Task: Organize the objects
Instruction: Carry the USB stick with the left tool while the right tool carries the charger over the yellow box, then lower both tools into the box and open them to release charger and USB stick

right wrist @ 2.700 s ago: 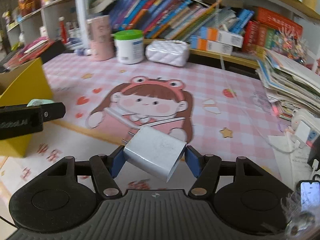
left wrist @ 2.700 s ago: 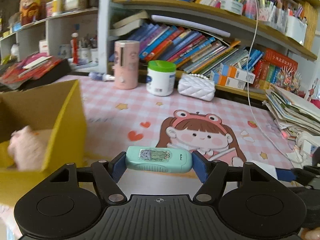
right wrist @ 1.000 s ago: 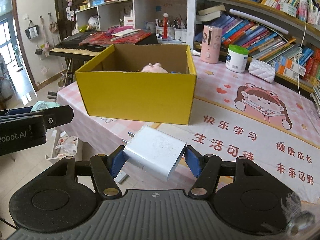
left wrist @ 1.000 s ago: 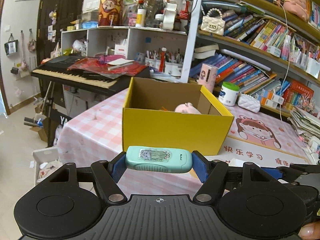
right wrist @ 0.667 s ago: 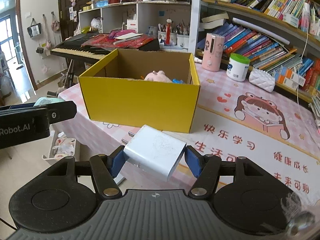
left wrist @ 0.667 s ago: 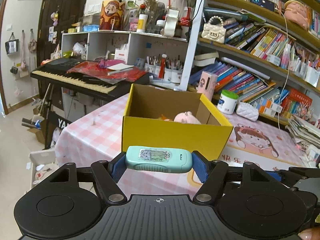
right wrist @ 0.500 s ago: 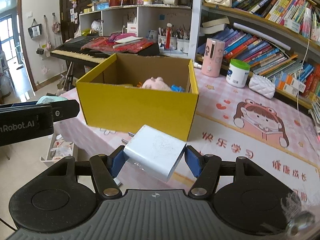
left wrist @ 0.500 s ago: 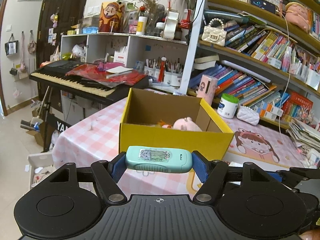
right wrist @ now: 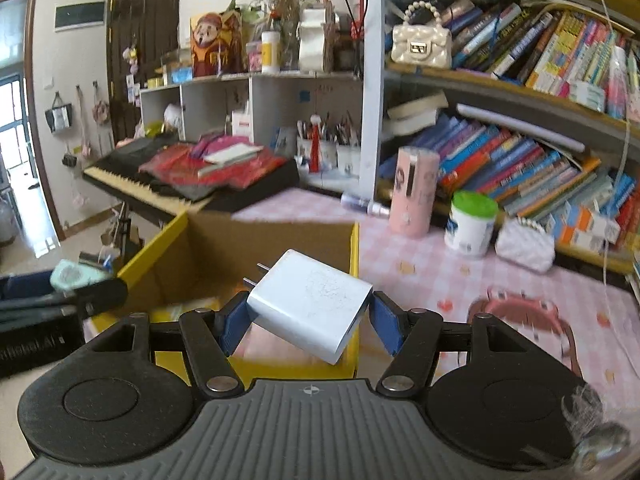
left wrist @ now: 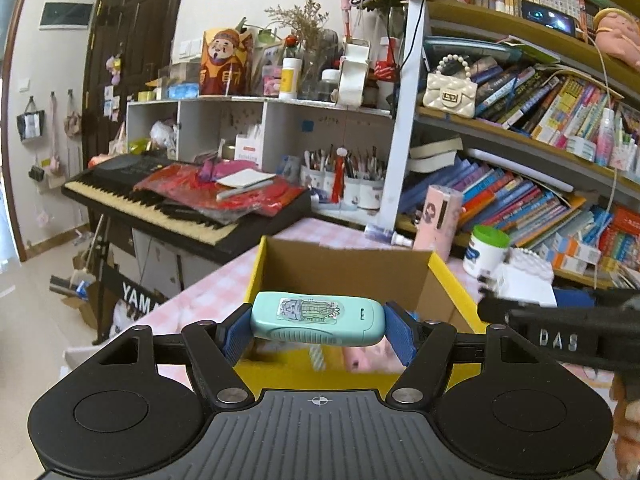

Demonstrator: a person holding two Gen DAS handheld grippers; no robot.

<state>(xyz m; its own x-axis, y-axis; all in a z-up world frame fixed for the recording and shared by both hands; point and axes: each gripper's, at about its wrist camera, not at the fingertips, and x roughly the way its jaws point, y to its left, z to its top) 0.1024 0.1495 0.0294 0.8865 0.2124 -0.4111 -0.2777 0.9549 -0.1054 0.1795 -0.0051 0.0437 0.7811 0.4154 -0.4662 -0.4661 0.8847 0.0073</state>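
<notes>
The left tool [left wrist: 318,324] clenches a mint case [left wrist: 316,318] and the right tool [right wrist: 306,322] a white charger [right wrist: 308,306], both above the yellow box [left wrist: 452,280] near the surface's left edge; each should probably clear the rim and lower before letting go.

White charger [right wrist: 308,309] above yellow box [right wrist: 353,248]

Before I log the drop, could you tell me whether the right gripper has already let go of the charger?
No, the charger is clamped between the right gripper's blue pads above the box.
</notes>
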